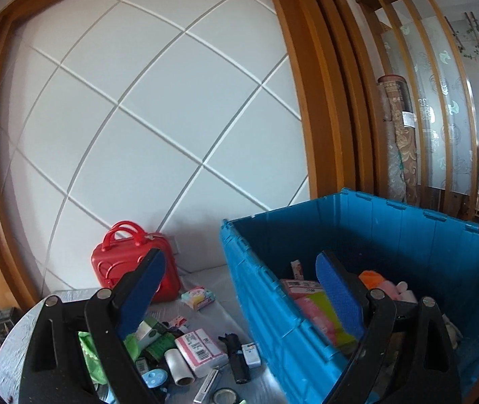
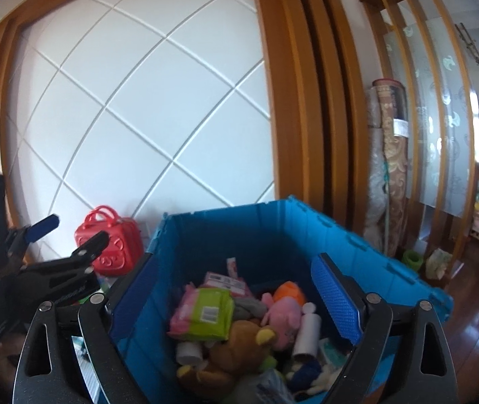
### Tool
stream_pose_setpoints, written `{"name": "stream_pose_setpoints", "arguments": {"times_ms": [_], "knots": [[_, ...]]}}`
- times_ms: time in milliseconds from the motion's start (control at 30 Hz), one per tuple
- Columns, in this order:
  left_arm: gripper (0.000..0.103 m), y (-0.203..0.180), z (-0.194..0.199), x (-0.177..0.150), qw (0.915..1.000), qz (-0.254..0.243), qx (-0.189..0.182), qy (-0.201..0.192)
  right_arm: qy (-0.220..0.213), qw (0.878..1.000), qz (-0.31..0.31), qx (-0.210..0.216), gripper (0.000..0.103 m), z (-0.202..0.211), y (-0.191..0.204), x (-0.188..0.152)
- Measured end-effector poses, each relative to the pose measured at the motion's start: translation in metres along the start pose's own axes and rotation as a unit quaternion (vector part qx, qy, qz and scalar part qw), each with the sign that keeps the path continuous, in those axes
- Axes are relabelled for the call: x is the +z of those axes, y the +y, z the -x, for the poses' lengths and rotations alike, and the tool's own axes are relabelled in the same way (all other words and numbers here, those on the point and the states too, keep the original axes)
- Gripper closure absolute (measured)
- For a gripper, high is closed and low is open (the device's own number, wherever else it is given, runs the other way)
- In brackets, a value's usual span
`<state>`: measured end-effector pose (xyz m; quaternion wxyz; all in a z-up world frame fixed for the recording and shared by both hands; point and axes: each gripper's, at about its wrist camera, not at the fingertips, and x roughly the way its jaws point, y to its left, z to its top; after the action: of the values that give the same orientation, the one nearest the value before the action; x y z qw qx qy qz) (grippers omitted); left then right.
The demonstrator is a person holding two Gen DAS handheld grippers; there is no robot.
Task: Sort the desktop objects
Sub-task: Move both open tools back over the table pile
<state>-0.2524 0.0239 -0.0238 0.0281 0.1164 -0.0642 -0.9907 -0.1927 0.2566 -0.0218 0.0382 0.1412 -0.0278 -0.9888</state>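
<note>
clearly both grippers gape wide and hold nothing: the right gripper [image 2: 236, 299] hangs over the blue crate [image 2: 357, 245], the left gripper [image 1: 239, 289] over the clutter on the table [image 1: 212, 279]. best dip left to the pink-labelled pack [image 1: 200, 351], closing across its narrow sides, clear of the white roll [image 1: 179, 367].

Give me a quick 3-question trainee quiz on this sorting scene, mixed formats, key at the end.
1. True or false: the right gripper is shut on the brown plush bear.
2. Multiple choice: the red handbag stands A) inside the blue crate, B) on the table against the white wall, C) between the left gripper's fingers.
3. Fill in: the pink plush pig lies inside the ____.

Key: 1 false, both grippers are open and empty, the left gripper too; 2 B; 3 blue crate.
</note>
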Motion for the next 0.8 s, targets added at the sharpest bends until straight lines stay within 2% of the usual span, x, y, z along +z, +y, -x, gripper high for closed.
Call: {"name": "stream_pose_setpoints", "arguments": {"times_ms": [267,467,667,800], "knots": [[0.011,0.102,-0.019,-0.057,0.9978,0.015,0.048,0.043,0.004,0.999,0.034,0.036,0.010,-0.032,0.086,0.002],[0.011,0.193,-0.027,-0.096,0.9946,-0.009,0.075,0.071,0.024,0.998,0.034,0.053,0.006,-0.062,0.155,-0.004],[0.011,0.275,-0.033,-0.124,0.9905,-0.029,0.096,0.094,0.060,0.996,0.022,0.068,0.006,-0.104,0.221,-0.031],[0.011,0.309,-0.036,-0.138,0.9892,-0.049,0.094,0.101,0.079,0.993,0.024,0.084,0.006,-0.124,0.262,-0.053]]}}
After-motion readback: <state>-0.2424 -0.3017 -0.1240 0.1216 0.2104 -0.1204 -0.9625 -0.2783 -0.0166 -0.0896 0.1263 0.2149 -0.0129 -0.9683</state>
